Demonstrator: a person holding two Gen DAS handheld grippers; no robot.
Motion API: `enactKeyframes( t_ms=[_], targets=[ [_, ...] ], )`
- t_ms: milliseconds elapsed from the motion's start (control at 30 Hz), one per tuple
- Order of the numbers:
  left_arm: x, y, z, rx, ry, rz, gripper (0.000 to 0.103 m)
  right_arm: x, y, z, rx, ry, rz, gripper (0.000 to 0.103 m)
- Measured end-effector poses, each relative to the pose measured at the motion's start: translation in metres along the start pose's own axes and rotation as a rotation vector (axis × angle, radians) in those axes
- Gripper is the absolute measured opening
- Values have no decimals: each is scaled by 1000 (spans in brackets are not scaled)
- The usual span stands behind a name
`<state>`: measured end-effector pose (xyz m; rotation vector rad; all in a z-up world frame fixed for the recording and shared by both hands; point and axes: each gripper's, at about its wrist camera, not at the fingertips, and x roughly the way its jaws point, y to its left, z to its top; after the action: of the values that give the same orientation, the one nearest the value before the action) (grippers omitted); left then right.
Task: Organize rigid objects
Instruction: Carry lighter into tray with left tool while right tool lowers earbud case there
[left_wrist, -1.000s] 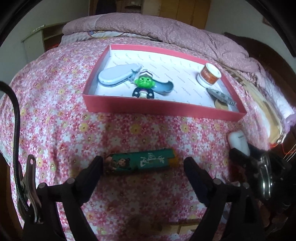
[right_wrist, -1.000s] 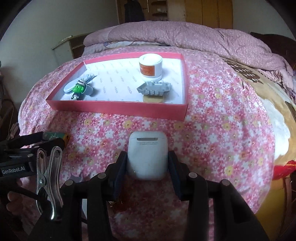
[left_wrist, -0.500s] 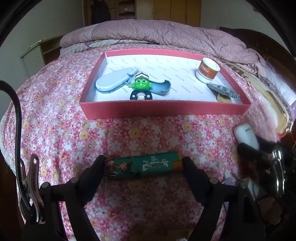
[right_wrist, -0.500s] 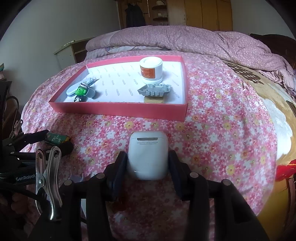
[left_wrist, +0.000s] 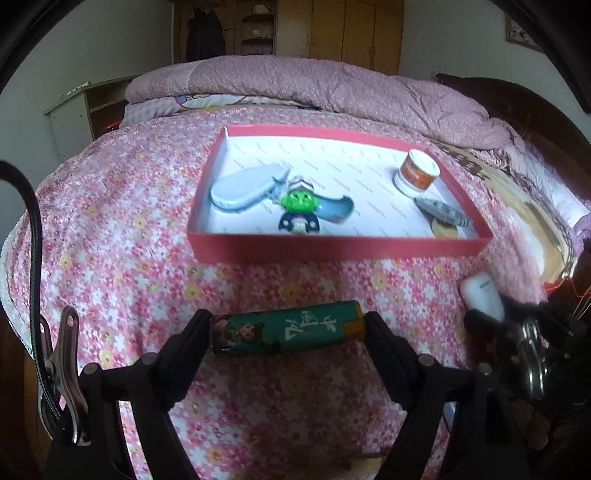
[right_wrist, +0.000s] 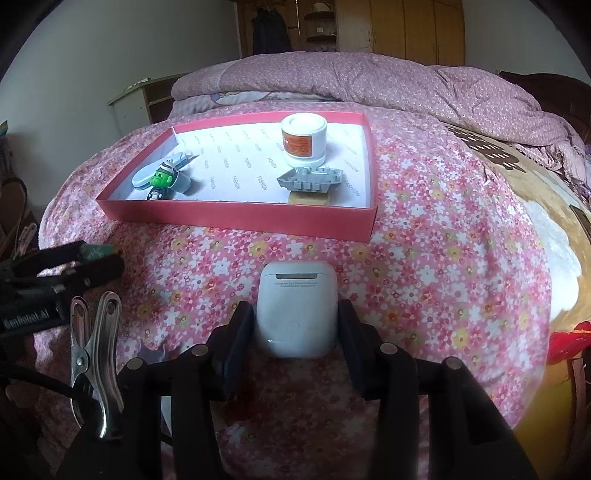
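Note:
My left gripper (left_wrist: 286, 326) is shut on a green lighter (left_wrist: 284, 332) with cartoon print, gripped end to end and held above the floral bedspread. My right gripper (right_wrist: 295, 321) is shut on a white earbuds case (right_wrist: 295, 308), also lifted; the case shows at the right in the left wrist view (left_wrist: 480, 295). Ahead lies a red tray (left_wrist: 332, 249) with a white floor, also in the right wrist view (right_wrist: 240, 218). It holds a green-headed toy figure (left_wrist: 297, 210), a pale blue case (left_wrist: 243, 186), a white jar (right_wrist: 303, 140) and a grey toy boat (right_wrist: 310, 179).
A folded pink quilt (left_wrist: 332, 85) lies across the back of the bed. A wooden headboard (left_wrist: 517, 107) rises at the right. A small cabinet (left_wrist: 85, 110) stands at the back left. The bedspread (left_wrist: 110, 229) surrounds the tray.
Both grippers have risen and pulled back a little with their objects. The left gripper closed onto the lighter's ends; the tray now sits farther off in both views.

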<state>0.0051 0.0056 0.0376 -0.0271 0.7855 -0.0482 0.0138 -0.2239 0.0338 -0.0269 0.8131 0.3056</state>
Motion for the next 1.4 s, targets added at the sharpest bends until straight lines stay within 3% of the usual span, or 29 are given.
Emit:
enactKeyframes(
  t_ms=[400,733,1100,1400],
  targets=[
    [-2,7,49,7,-103,-32,86,1,-3,5,5,14,36,44],
    [38,5,98,38,-119,-40,86,3,-5,8,8,19,52,44],
    [76,4,101,74,-57,-13,87,6,-8,13,17,30,76,44],
    [78,0,91,104,-96,46,92,-5,-8,25,29,-14,114,44]
  ],
)
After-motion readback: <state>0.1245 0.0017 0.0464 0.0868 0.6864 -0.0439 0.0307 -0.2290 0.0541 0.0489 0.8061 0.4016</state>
